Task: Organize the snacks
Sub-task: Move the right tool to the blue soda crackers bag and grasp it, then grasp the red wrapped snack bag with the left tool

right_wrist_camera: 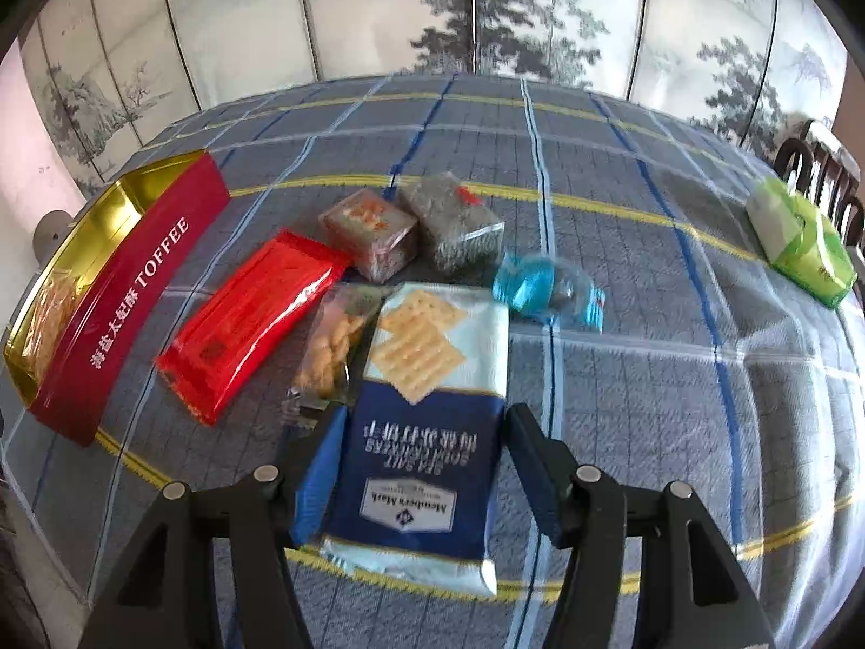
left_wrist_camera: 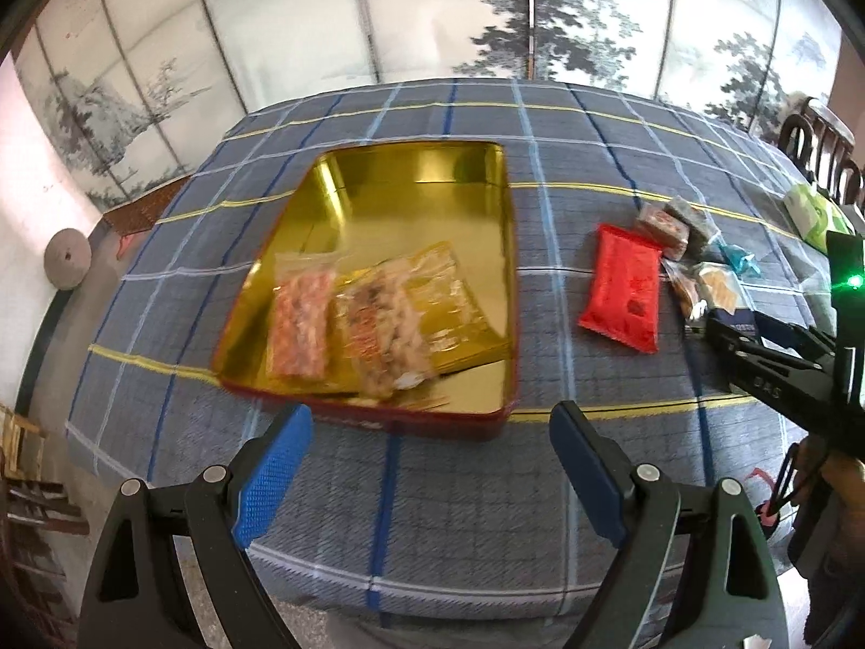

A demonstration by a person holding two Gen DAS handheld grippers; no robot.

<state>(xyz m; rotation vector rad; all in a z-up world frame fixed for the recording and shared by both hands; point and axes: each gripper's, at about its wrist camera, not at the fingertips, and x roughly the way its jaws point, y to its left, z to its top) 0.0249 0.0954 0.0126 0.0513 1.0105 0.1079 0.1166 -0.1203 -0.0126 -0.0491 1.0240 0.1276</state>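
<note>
Right gripper (right_wrist_camera: 424, 465) spread astride blue cracker packet (right_wrist_camera: 427, 422) on near checked tablecloth (right_wrist_camera: 676, 405), pads not yet pressing; light, crinkly, breakable inside, best pinched gently across its long edges.

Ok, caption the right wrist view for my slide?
Right gripper straddles a blue cracker packet on the checked tablecloth, other snacks and toffee tin beyond.

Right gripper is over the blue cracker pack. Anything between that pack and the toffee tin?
Yes. The red packet and a small clear bag of snacks lie on the cloth between the cracker pack and the toffee tin. Lifting over them should clear both.
</note>
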